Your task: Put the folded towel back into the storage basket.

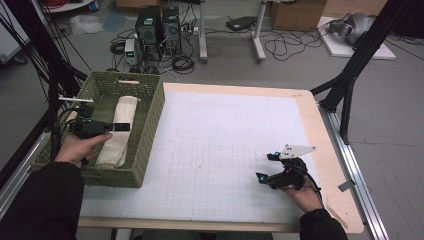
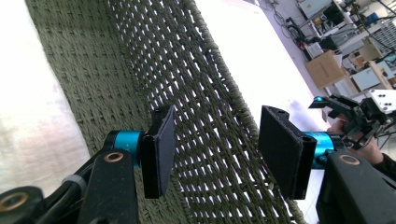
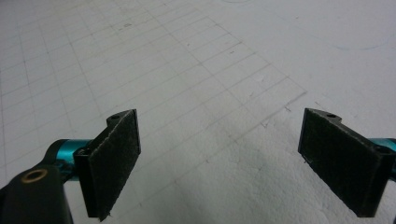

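The left tool (image 1: 124, 127) hangs inside the green woven basket (image 1: 150, 120) at the bench's (image 1: 330, 150) nine o'clock edge, jaws apart and clamped on nothing, just above the folded white towel (image 1: 120, 130) lying along the basket floor. The right tool (image 1: 266, 167), jaws wide apart, rests at four o'clock on open gridded mat (image 1: 225, 145).

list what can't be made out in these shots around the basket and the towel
- Near end of the towel, high view: hidden by the left gripper and hand.
- Towel in the left gripper view: cut off by the left edge, washed out white.
- Basket floor under the towel: covered.
- Right gripper, high view: too small to judge its jaws.
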Demonstrator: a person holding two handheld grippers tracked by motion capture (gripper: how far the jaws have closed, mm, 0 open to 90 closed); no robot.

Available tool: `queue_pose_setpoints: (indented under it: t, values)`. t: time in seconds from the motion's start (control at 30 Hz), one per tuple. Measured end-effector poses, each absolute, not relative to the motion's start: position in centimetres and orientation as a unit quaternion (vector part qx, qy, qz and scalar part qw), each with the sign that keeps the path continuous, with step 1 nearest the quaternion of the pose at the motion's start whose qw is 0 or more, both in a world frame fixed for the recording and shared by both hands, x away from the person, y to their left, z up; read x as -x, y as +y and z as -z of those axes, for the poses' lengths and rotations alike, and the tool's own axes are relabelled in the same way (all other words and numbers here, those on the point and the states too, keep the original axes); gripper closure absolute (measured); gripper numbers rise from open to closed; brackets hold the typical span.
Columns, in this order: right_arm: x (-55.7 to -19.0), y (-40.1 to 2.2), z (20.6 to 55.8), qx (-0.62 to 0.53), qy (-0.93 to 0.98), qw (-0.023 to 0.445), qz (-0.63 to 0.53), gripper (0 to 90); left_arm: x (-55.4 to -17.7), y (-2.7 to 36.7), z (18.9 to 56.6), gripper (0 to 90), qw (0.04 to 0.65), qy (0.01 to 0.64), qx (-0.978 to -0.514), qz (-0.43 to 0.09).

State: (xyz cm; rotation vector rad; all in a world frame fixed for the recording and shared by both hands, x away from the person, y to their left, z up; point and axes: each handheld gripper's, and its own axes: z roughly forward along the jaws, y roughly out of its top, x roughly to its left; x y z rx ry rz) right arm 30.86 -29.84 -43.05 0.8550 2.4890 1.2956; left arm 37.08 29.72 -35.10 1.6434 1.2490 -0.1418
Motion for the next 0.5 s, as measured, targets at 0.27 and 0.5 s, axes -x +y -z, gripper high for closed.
queue_pose_setpoints:
  t: [0.27,0.5]
  values:
    - [-30.76,-29.79,43.02,-0.289,0.845,0.107,-0.438,12.1,-36.65,29.55,34.79,45.8,0.527,0.509,-0.678,0.065]
    - [-30.74,-29.73,43.02,-0.29,0.845,0.106,-0.437,12.1,-36.16,29.22,34.29,45.5,0.536,0.496,-0.68,0.066]
